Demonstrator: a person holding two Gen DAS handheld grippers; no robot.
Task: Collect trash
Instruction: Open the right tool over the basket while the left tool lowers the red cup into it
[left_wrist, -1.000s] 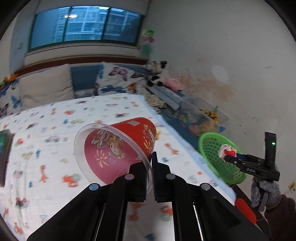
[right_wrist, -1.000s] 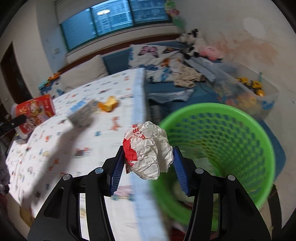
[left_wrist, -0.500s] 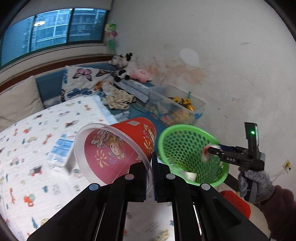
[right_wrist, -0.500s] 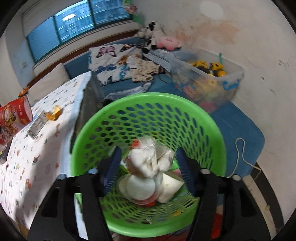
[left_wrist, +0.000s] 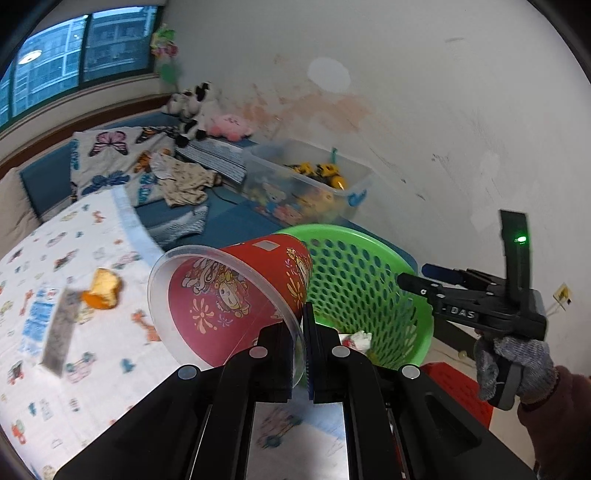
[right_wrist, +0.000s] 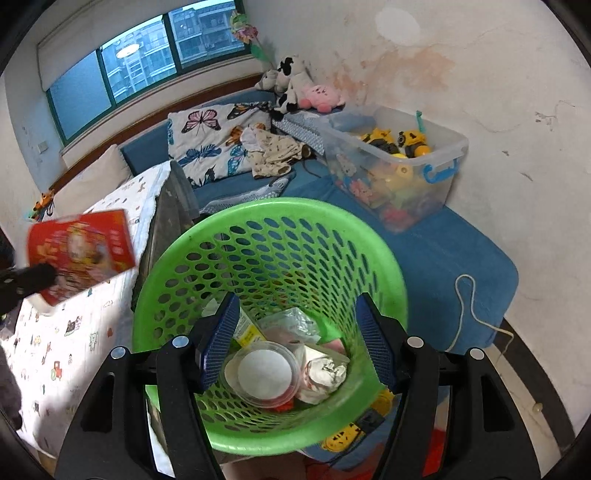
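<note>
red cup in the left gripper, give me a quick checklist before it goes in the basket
1. Grip on the red cup: left gripper is shut on its clear rim. Ok.
2. Right gripper out of the way: open and empty, but above the green basket mouth. Not ok.
3. Room in the basket: trash covers only the bottom. Ok.
4. Cup over the opening: beside the rim, above the bed sheet. Not ok.
5. Cup empty: inside not visible. Cannot tell.
6. Trash left on the bed: orange wrapper. Not ok.
</note>
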